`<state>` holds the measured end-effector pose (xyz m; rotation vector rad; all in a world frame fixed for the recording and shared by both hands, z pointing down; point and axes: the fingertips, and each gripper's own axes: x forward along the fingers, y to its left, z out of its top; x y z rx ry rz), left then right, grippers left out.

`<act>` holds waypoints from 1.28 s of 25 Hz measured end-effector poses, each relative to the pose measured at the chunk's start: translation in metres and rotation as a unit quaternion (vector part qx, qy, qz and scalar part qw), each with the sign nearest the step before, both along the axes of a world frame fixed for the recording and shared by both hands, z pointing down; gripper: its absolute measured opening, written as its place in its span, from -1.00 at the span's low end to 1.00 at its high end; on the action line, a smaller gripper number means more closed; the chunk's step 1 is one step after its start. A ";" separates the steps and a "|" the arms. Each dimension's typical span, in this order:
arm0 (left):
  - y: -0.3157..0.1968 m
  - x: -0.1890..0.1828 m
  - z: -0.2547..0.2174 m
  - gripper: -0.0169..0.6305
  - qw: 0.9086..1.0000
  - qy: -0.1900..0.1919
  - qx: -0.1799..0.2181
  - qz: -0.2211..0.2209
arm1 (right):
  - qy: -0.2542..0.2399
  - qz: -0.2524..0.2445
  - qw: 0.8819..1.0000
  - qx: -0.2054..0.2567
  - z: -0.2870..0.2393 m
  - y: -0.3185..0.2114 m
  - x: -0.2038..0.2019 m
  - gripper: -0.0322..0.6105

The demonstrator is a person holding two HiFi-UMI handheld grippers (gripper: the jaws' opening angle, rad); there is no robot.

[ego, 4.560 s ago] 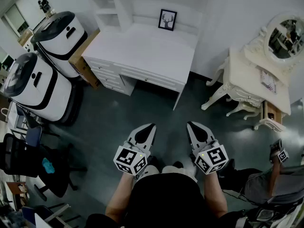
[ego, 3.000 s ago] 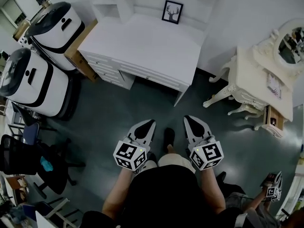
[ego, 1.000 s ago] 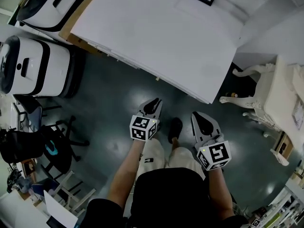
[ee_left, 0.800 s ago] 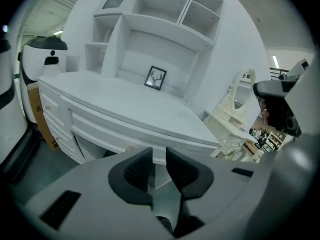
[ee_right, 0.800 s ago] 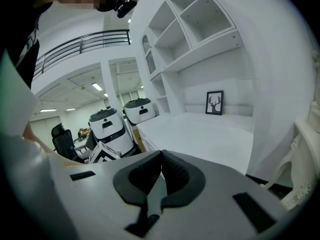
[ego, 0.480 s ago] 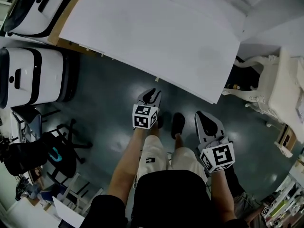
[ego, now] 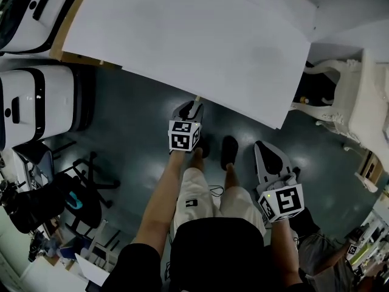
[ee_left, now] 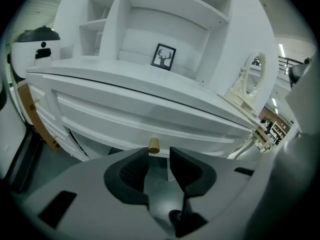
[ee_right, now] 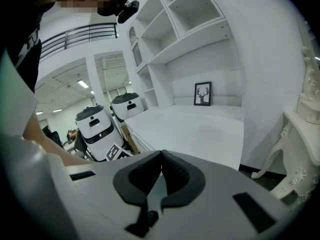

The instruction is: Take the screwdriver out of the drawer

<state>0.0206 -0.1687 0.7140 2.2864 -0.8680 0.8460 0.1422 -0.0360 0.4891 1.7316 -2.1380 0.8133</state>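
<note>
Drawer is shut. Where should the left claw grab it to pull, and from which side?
Grip the small tan knob on the drawer front: it alone sticks out of that flat panel. Come straight at the front, one pad either side of the knob. The left claw has just been opening its jaws; the knob lies just ahead, not yet between them.

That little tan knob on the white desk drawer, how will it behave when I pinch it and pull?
The knob looks small and smooth, so a loose pinch may slip. It seems fixed to the drawer, so it likely won't bend or roll. The wide drawer shows only this knob, so an off-centre pull might skew it.
</note>
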 end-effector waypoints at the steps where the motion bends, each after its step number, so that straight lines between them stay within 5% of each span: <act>1: -0.003 -0.001 0.003 -0.52 1.000 -0.002 0.000 0.001 | -0.001 0.003 1.000 -0.002 0.002 0.000 -0.001 -0.85; 23: -0.017 0.010 0.016 -0.69 0.999 -0.042 0.016 0.003 | -0.009 0.024 1.000 -0.018 0.012 0.017 0.009 -0.85; 32: -0.008 0.000 0.019 -0.69 0.999 -0.022 -0.038 -0.022 | -0.013 0.015 1.000 -0.022 0.013 0.019 0.003 -0.85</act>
